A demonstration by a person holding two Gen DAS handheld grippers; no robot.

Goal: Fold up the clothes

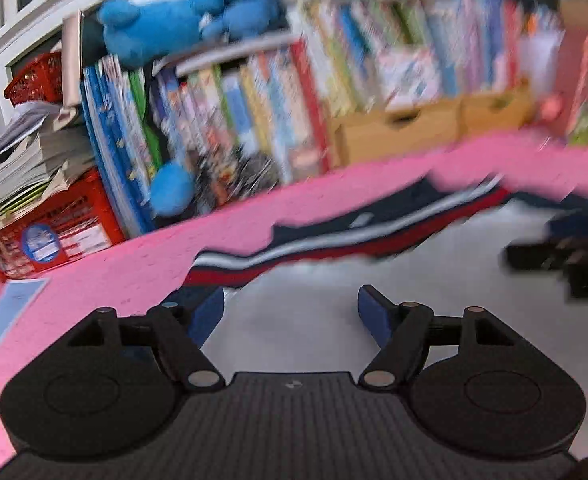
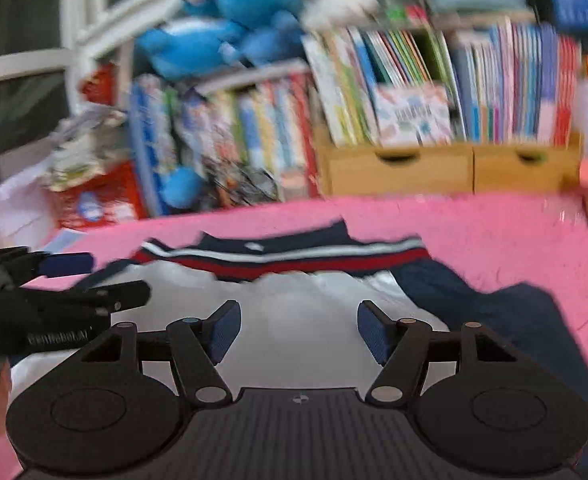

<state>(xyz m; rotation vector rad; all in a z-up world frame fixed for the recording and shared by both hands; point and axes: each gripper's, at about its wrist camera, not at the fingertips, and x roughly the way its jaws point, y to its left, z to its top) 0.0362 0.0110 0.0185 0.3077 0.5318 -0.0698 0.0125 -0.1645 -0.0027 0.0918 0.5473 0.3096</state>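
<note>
A white shirt (image 2: 302, 312) with a navy collar and red, white and navy chest stripes (image 2: 285, 256) lies flat on the pink table (image 2: 494, 232). A navy sleeve (image 2: 494, 312) spreads to its right. My right gripper (image 2: 298, 330) is open and empty, just above the white body. My left gripper (image 1: 289, 316) is open and empty over the shirt's left part (image 1: 294, 320), near the striped band (image 1: 314, 240). The left gripper also shows at the left edge of the right wrist view (image 2: 65, 280). The right gripper shows in the left wrist view (image 1: 566, 256). Both views are blurred.
Behind the table stand rows of books (image 2: 414, 92), wooden drawers (image 2: 454, 164), blue plush toys (image 1: 181, 12), a red box (image 1: 53, 228) with a paper stack (image 1: 25, 160). A blue paper (image 1: 5, 312) lies at the table's left edge.
</note>
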